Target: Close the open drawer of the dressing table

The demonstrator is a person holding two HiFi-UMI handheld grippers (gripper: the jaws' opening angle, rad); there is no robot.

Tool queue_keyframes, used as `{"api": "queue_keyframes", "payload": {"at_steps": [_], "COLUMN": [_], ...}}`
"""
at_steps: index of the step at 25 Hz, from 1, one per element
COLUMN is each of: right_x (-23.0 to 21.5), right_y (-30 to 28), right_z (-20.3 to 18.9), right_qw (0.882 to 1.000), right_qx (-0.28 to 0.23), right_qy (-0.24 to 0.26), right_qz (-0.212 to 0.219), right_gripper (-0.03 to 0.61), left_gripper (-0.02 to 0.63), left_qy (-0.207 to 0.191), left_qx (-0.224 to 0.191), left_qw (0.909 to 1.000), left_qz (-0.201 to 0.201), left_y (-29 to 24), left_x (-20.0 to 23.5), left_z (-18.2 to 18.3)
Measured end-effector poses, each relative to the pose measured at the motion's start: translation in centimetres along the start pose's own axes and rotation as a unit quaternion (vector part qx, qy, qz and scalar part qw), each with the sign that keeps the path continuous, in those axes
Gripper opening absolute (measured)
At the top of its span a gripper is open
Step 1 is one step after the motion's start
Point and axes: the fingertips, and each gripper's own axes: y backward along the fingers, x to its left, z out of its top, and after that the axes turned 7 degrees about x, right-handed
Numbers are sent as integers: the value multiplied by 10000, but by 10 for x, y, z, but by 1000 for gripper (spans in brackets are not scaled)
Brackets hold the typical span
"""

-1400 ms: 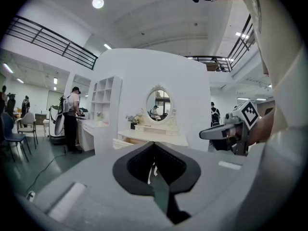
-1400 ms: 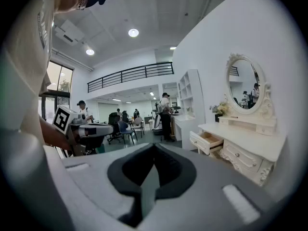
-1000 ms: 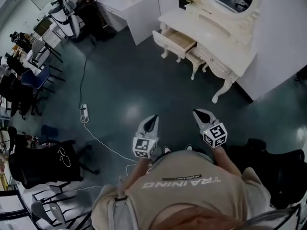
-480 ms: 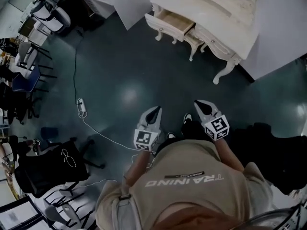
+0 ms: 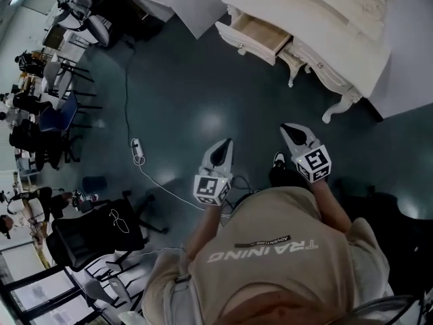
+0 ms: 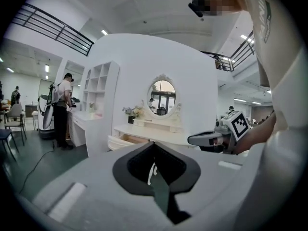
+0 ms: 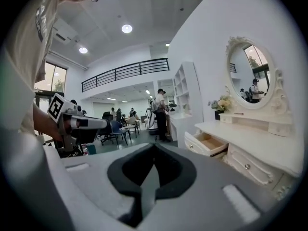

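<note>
Two claws being held side by side over dark floor: left claw, right claw, both being held clenched, nothing between jaws. Drawer being seen pulled out of white counter, well apart from claws.

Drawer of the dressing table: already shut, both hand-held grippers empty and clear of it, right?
No, the drawer stands open, as the head view shows. The left hand-held gripper and right hand-held gripper are empty and clear of it.

Drawer juts from dressing table; power strip on floor, well left.
</note>
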Motion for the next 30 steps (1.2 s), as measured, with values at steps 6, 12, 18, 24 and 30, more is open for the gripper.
{"api": "queue_keyframes", "payload": {"at_steps": [6,12,18,24,30], "right_x": [-72,-105,-115,-98,-102], "right_y": [-41,-83,-122,-196,-255], "right_z": [11,9,13,48,111], "right_qw": [9997,9989,9978,9987,9993], "right_qx": [53,255,491,415,181], "right_qy": [17,-76,203,147,-88], "right_qz": [244,386,403,257,-318], "right_gripper": [5,4,3,4,5], "left_gripper": [6,6,6,6,6], "left_qy": [170,399,346,77,-282], "left_qx": [47,28,107,140,-76], "left_qw": [9995,9990,9991,9999,9987], "left_qz": [257,222,217,-1,-407], "left_y": [-73,-118,-145,-164,-191], "left_x": [14,39,72,150,238], "left_z": [23,29,33,32,75]}}
